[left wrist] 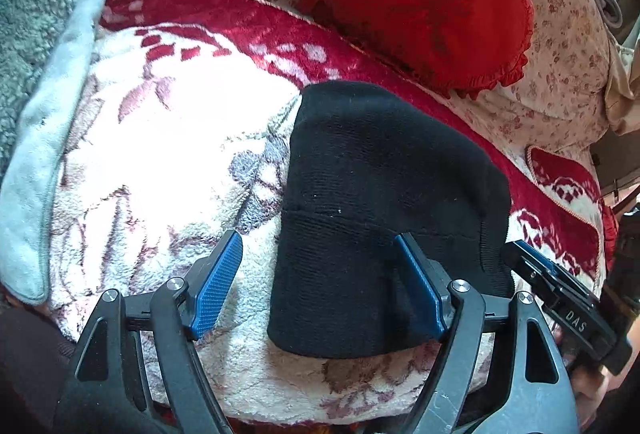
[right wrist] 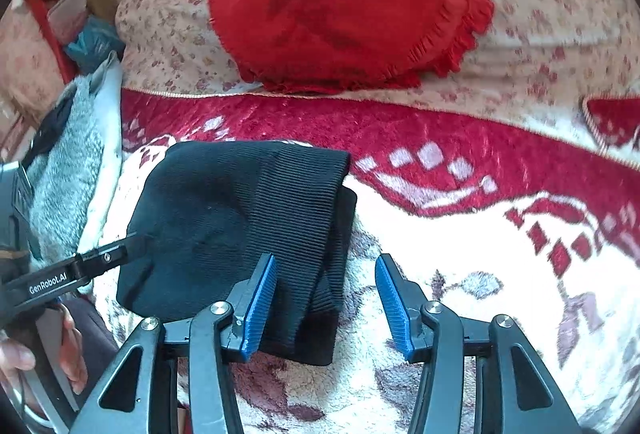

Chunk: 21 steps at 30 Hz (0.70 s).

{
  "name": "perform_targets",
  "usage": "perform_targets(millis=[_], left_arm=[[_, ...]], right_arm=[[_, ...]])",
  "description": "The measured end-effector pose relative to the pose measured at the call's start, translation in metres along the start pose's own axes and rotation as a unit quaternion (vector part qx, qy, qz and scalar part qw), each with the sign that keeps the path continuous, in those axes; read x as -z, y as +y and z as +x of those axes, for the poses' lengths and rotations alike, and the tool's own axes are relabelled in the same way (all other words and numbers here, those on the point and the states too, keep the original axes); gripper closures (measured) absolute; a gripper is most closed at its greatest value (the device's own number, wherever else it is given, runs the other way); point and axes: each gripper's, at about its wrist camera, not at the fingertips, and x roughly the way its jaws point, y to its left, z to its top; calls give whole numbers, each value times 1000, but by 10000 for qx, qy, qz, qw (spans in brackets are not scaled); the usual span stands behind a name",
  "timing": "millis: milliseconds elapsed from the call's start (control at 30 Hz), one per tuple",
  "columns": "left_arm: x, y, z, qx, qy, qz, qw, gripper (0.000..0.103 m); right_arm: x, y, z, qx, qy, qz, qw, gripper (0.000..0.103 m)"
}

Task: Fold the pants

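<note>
On the plush blanket (left wrist: 168,137), white with a red flowered border, the black pants (left wrist: 384,201) are lying folded into a compact bundle, ribbed band (right wrist: 296,218) showing along the bundle's right side in the right wrist view. Bundle is sitting near the blanket's red border, with a red frilled cushion (right wrist: 340,1) leaning behind it against a flowery beige backrest (right wrist: 540,33). A grey fleecy cloth (left wrist: 36,33) is bunching up past the blanket's left edge.

Left gripper (left wrist: 320,282) is spreading wide, nothing clamped: one blue pad (left wrist: 218,286) is over bare blanket beside the bundle, the other pad is over the pants' fabric; whether it is touching I cannot tell. Right gripper (right wrist: 326,304) is also standing apart, holding nothing: its left pad (right wrist: 258,308) is over the ribbed band, its right pad is over bare blanket beside the bundle. Each gripper is showing at the side of the other's view, at opposite sides of the bundle. A hand (right wrist: 24,358) is gripping the left gripper's handle.
</note>
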Motion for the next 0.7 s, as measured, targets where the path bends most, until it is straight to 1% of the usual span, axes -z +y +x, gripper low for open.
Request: perform_targets(millis=[100, 167, 233, 267, 300, 400, 467, 500, 533, 567, 633, 700], left_arm=[[-1, -1, 9, 103, 110, 63, 9999, 24], [-4, 0, 15, 198, 190, -2, 9996, 21], [-7, 1, 21, 301, 250, -71, 9992, 20], [-8, 1, 23, 333, 255, -94, 9991, 19], [-9, 1, 25, 352, 245, -106, 9990, 15], [-10, -5, 30, 370, 150, -24, 9992, 13], [-10, -11, 32, 393, 91, 114, 9991, 14], [-10, -13, 31, 411, 66, 162, 9990, 20], [-10, -16, 29, 465, 41, 195, 9987, 30], [-12, -20, 26, 446, 21, 266, 9986, 31], [-17, -26, 21, 427, -31, 349, 9985, 37], [-26, -30, 16, 524, -115, 396, 9978, 41]], right_arm=[[0, -12, 11, -229, 137, 267, 9993, 51], [-1, -19, 17, -451, 150, 478, 9977, 47], [-3, -21, 22, -705, 166, 578, 9957, 47], [-4, -21, 26, -820, 184, 582, 9948, 47], [-5, -20, 29, -933, 197, 599, 9936, 47], [-6, -25, 44, -1305, 266, 898, 9870, 47], [-5, -32, 52, -1629, 229, 1201, 9790, 48], [-4, -33, 53, -1702, 203, 1258, 9771, 50], [-3, -33, 51, -1704, 163, 1212, 9778, 55], [-3, -30, 47, -1667, 94, 1101, 9798, 62], [-6, -21, 36, -1506, -34, 826, 9851, 67], [-13, -14, 27, -1361, -180, 644, 9884, 69]])
